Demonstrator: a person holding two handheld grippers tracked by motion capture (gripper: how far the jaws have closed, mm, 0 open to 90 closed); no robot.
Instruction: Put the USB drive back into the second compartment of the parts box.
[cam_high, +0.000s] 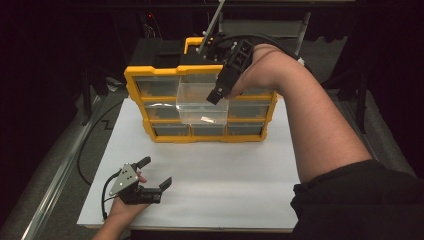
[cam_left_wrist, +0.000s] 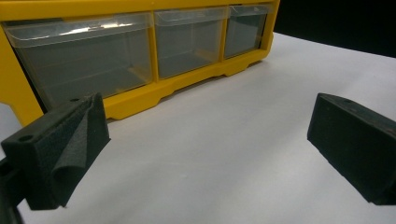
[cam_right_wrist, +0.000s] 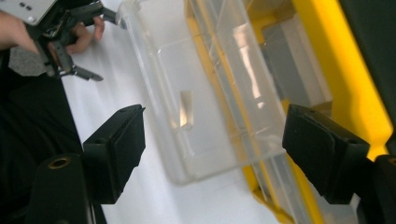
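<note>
Near left, on the white board (cam_high: 235, 185): left gripper (cam_high: 159, 174) lying low in the hand, jaws wide apart, nothing between them. Plenty of bare board ahead and to its right, as far as the yellow drawer cabinet (cam_high: 135, 82); near edge of the board just behind the wrist. From the left gripper view, only the bottom row of clear drawers (cam_left_wrist: 84, 56) and a yellow base lip, the cabinet top cut off by the frame.

Far centre: clear drawer (cam_high: 202, 102) pulled forward out of the middle column, overhanging the board, front wall well clear of the cabinet face. Small pale strip (cam_high: 205, 119) on its floor; kind of object too small to tell.

Right gripper (cam_high: 218, 95) above the drawer's right rear corner, pointing down, jaws spread and empty, gripping neither wall. In the right gripper view, drawer (cam_right_wrist: 187, 107) between the two black pads without contact, the strip (cam_right_wrist: 186, 109) plainer here, standing out as a slim translucent piece. Contents of the other drawers murky behind glare. Right forearm crossing the board's right side, hiding part of the cabinet's right end. Dark surroundings beyond the cabinet, nothing legible.
</note>
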